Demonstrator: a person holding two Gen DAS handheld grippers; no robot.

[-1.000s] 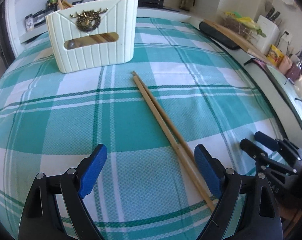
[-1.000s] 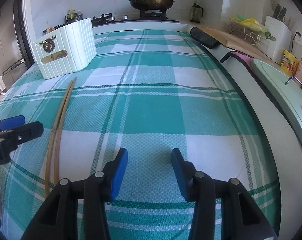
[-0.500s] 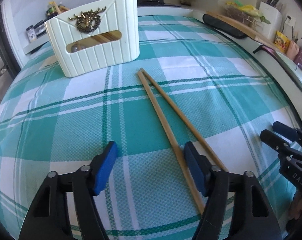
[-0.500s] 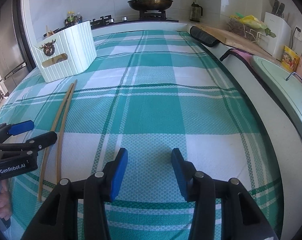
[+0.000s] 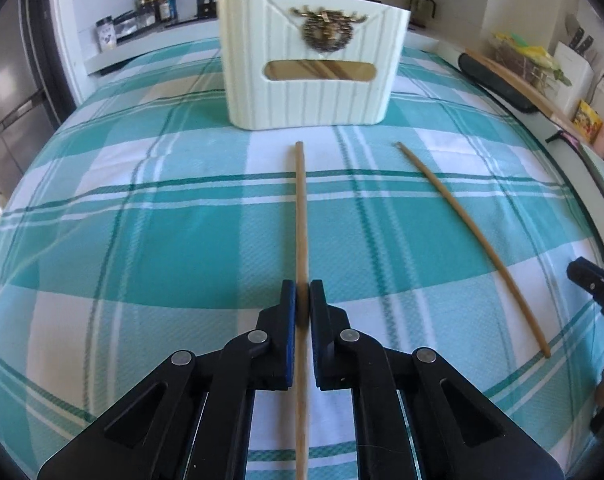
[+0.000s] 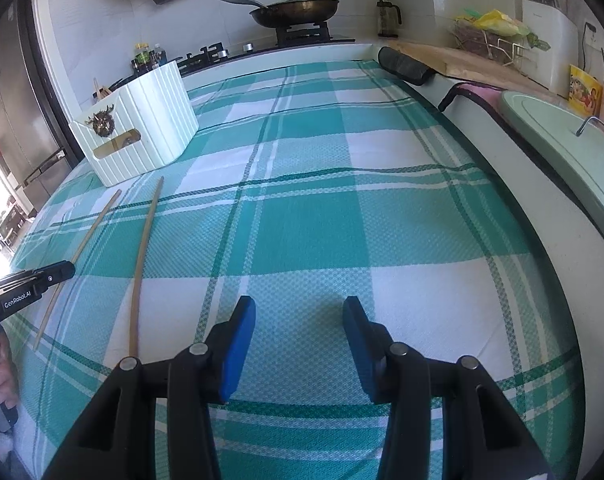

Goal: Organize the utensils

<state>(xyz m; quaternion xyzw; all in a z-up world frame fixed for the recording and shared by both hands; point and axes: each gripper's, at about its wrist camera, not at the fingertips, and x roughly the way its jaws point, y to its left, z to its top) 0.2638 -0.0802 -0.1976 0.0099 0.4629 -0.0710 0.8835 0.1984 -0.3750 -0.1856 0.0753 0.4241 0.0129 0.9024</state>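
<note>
My left gripper (image 5: 300,304): fingers clamped on one chopstick (image 5: 300,216)
My right gripper (image 6: 298,344): fingers spread, holding nothing
Second chopstick (image 5: 467,236): flat on the cloth

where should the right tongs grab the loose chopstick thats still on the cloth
Grip the loose chopstick near its middle, coming from above with the jaws straddling its width. It lies flat on the tablecloth and apart from the one the left tongs hold, so both sides are free. The right tongs are open.
</note>
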